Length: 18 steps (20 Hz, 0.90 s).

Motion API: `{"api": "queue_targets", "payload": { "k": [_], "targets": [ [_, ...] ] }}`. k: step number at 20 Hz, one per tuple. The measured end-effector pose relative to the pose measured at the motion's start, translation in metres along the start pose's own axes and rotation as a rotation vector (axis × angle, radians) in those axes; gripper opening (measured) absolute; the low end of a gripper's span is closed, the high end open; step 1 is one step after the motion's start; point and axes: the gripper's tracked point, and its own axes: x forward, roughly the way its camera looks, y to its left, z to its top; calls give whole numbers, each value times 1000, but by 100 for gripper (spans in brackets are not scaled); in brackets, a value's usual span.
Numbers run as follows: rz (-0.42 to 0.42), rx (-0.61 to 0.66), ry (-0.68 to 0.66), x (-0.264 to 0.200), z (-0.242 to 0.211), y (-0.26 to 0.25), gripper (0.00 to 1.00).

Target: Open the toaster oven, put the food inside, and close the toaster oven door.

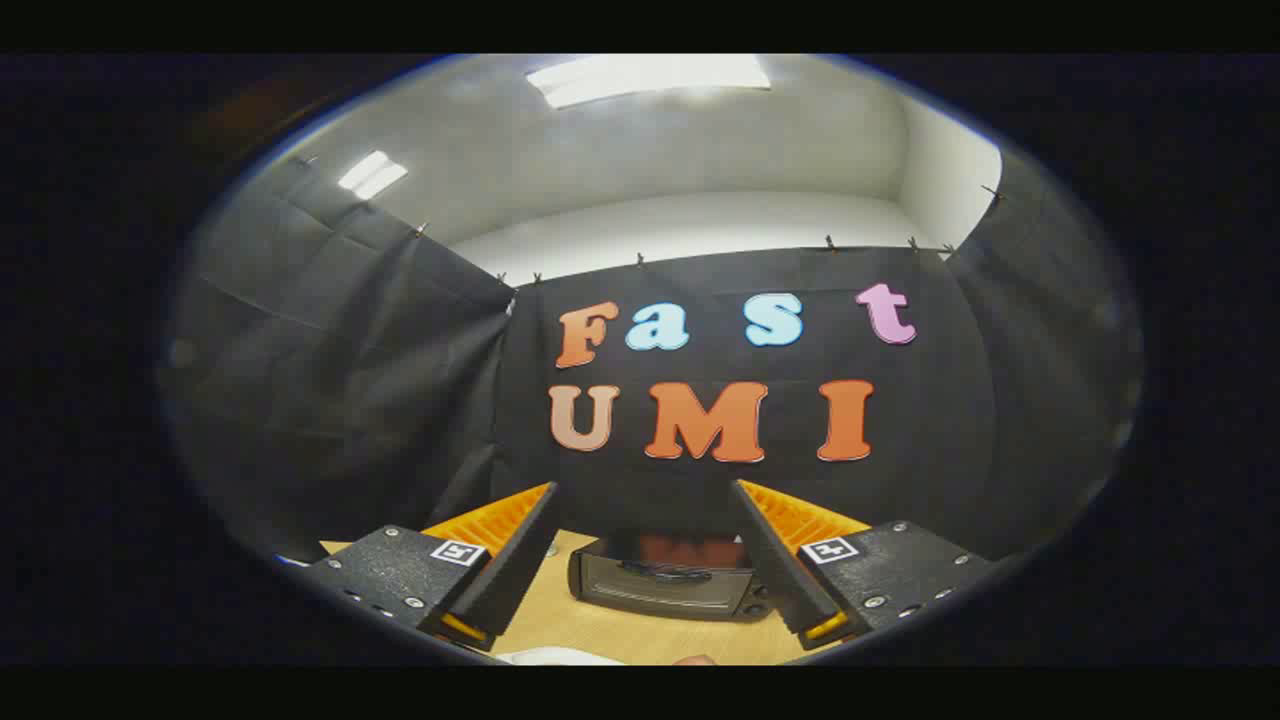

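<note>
My jaws stand wide apart with nothing between them, held high and well back from the work. Between my two fingers [515, 560], dead ahead at twelve o'clock, the toaster oven [665, 585] sits on the pale wooden surface [640, 640], its glass door facing me and closed, the handle [665, 572] running as a dark bar across the upper part of the door. A set of knobs seems to sit at the oven's three o'clock side, partly hidden by my right finger. Something white and a small reddish shape lie at six o'clock, nearest me on the surface; these may be the food and its dish, but too little of them shows to tell.

I judge the task barely begun: the door comes first. To do it well I should drop lower and travel straight ahead, keeping the handle centred between my fingers. The bar looks thin and lies horizontal, so I would need one finger above and one below, or hook it from the top, then pull back and down along the door's swing rather than straight out, lest the whole oven slide toward me.
</note>
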Motion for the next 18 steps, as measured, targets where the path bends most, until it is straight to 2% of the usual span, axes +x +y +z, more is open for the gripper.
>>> {"api": "queue_targets", "payload": {
  "k": [6, 13, 18],
  "targets": [
    [-52, -50, -23, -15, 21, -4, 99],
    [-22, -33, -43, -33, 36, 5, 99],
    [-23, -19, -22, -30, 29, 7, 99]
  ]
}}
